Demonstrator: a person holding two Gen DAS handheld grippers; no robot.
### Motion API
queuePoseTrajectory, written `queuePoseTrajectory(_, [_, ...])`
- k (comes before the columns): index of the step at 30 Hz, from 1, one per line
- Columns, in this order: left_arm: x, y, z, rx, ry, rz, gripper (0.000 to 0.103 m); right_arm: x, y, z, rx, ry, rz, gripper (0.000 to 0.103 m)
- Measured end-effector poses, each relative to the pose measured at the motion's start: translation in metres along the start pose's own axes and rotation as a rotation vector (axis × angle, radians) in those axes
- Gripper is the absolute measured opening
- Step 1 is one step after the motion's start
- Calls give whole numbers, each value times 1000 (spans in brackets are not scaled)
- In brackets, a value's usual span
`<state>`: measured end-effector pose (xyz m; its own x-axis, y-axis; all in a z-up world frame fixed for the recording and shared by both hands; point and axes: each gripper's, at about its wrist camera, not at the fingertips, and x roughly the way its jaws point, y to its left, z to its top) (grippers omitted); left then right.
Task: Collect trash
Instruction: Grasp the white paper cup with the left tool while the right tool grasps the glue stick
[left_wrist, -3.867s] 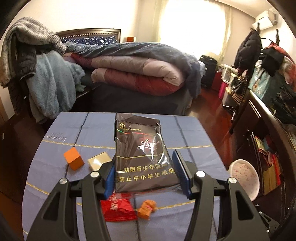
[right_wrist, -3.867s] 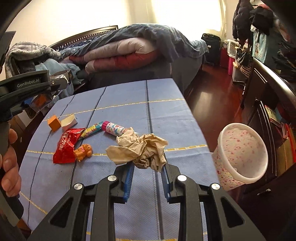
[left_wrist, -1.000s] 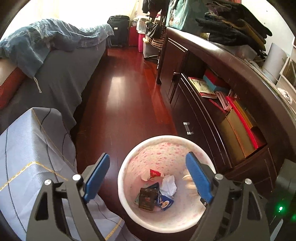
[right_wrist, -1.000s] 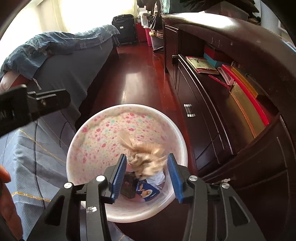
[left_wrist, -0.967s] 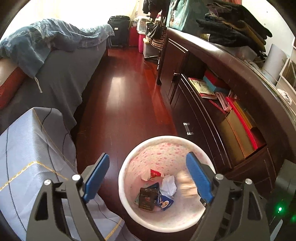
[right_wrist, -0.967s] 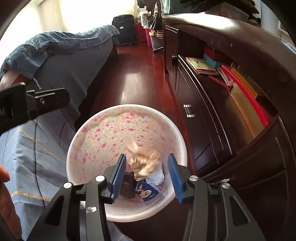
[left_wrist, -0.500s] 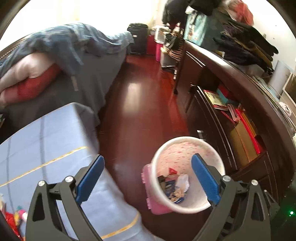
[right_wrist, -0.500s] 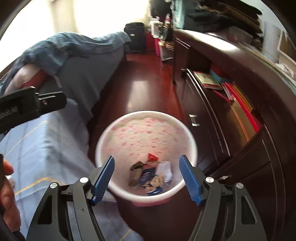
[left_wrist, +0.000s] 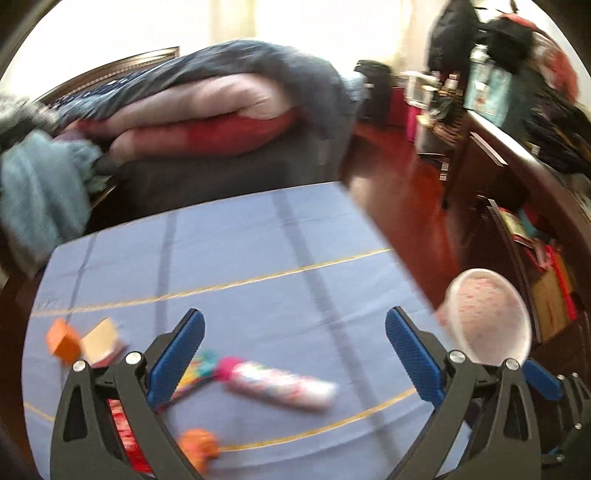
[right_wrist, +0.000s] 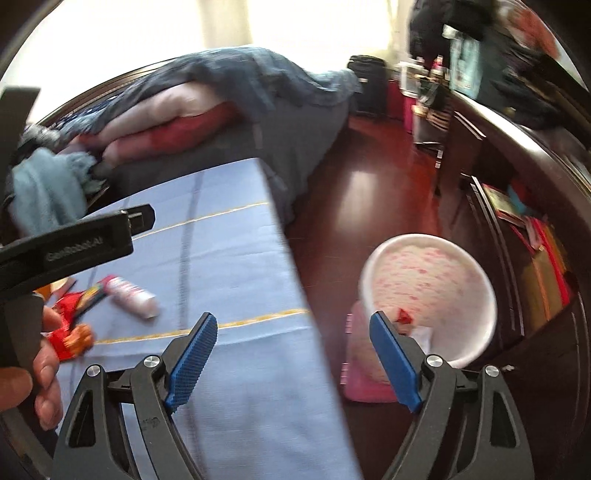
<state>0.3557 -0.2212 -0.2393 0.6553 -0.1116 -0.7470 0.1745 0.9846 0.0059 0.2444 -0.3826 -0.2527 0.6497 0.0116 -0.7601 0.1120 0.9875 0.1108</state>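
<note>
grippers (left_wrist: 293, 352): 2 | patterned tube (left_wrist: 279, 383): 1 | red wrapper (right_wrist: 66, 334): 1 | small blocks (left_wrist: 63, 340): 2 | orange toy (left_wrist: 198, 445): 1 | speckled bin (right_wrist: 428, 299): 1 | striped stick (left_wrist: 195, 373): 1

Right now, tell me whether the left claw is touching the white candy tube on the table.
Apart. The left wrist view shows the left claw with jaws opening and empty, and the candy tube lying on the blue cloth, clear of both pads.

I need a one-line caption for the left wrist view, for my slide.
Left gripper, jaws opening and empty, above the blue tablecloth near a candy tube; flowered bin at right.
</note>
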Motion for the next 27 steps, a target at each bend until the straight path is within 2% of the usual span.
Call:
queuePoseTrajectory(3, [5, 42, -6, -67, 22, 79, 99, 1, 24, -2, -39, 5, 32, 84])
queuePoseTrajectory(5, [13, 77, -10, -158, 53, 135, 99, 2, 39, -4, -65, 11, 45, 84])
queuePoseTrajectory(7, [22, 107, -13, -253, 85, 174, 99, 3, 54, -5, -93, 18, 62, 84])
queuePoseTrajectory(11, [40, 148, -20, -364, 128, 221, 99, 5, 71, -7, -130, 22, 74, 84])
queuePoseTrajectory(15, [57, 162, -19, -371, 148, 285, 99, 9, 84, -6, -149, 26, 70, 84])
queuePoseTrajectory(20, [71, 176, -22, -410, 157, 273, 99, 16, 92, -3, -153, 37, 65, 84])
queuePoseTrajectory(24, [74, 177, -21, -394, 149, 287, 99, 20, 96, -1, -158, 41, 67, 84])
queuePoseTrajectory(27, [77, 181, -20, -393, 149, 283, 92, 22, 100, -1, -163, 41, 69, 84])
